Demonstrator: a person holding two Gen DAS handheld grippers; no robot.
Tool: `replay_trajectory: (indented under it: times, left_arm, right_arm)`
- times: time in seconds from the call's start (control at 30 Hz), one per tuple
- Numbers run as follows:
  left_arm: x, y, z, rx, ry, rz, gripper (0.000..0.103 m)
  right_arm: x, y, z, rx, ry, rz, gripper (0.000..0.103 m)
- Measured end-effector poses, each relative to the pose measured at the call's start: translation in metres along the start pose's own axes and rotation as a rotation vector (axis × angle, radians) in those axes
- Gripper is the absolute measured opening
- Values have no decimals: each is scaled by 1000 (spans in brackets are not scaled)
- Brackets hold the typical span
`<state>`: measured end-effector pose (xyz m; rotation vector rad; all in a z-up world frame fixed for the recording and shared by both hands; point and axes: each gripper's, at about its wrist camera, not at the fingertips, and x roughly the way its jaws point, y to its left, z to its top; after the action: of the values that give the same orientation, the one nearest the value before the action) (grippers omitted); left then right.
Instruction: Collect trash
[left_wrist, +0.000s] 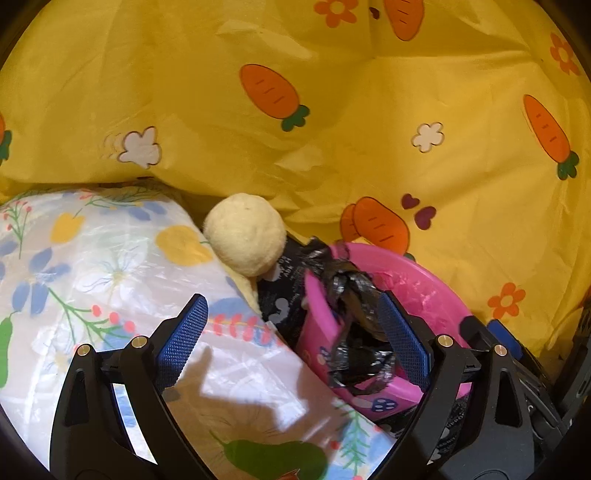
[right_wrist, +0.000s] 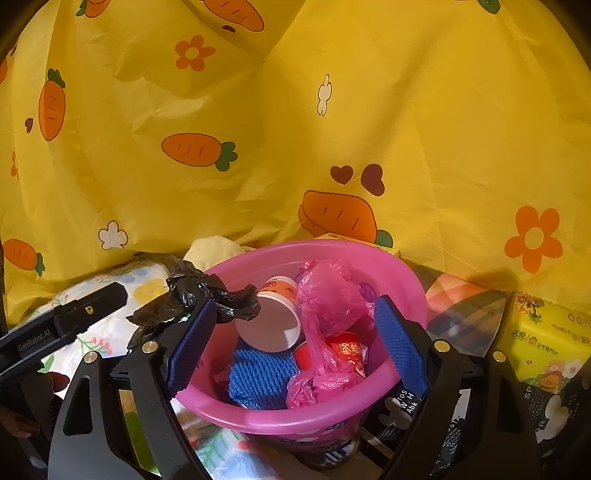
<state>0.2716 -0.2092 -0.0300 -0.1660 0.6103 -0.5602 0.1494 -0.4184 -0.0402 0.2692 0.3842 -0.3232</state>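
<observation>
Nearest in the right wrist view, the right gripper (right_wrist: 291, 332) stands with its jaws wide, straddling the pink bin (right_wrist: 402, 280) from the near rim; nothing is pressed between the pads, so it looks placed to frame the bin's mouth rather than to grip. A crumpled black bag (right_wrist: 192, 295) is draped over the tip of its left finger, apparently snagged there, not clamped. Inside the bin lies the collected trash: a blue net (right_wrist: 258, 376), a paper cup (right_wrist: 273, 321) on its side, pink bags (right_wrist: 328, 291) and a red wrapper (right_wrist: 345, 350), so the gathering seems well along. The left gripper (left_wrist: 291, 332) is also wide open and empty, tilted downward over a floral cover (left_wrist: 92, 258), with the bag (left_wrist: 354, 332) and bin (left_wrist: 424, 288) just inside its right finger. Beyond sit a cream ball (left_wrist: 245, 232) and, farthest, a yellow carrot-print sheet (left_wrist: 295, 92). A tissue pack (right_wrist: 546, 339) lies to the bin's right.
</observation>
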Motion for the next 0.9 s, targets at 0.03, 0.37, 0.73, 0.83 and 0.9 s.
replay_trajectory:
  times: [0.03,0.37,0.73,0.83,0.9]
  left_arm:
    - [1,7,0,-20,7,18,91]
    - [23,3,-13,58,110,66,91]
    - [37,-31,-20,146,162,11,91]
    - [27,-22,-17,131,141,31,91]
    - [16,-16,-15,129,118,57,91]
  right_arm:
    - [0,0,-1,0,-1,-2,86]
    - [-1,3,-3,11,0,14,86]
    - [-9,-5,0,12,-19,-33,86]
    - [-11,-2,-1,4,-23,-37,88]
    - [-12,2,-2,-6,-24,-43,90]
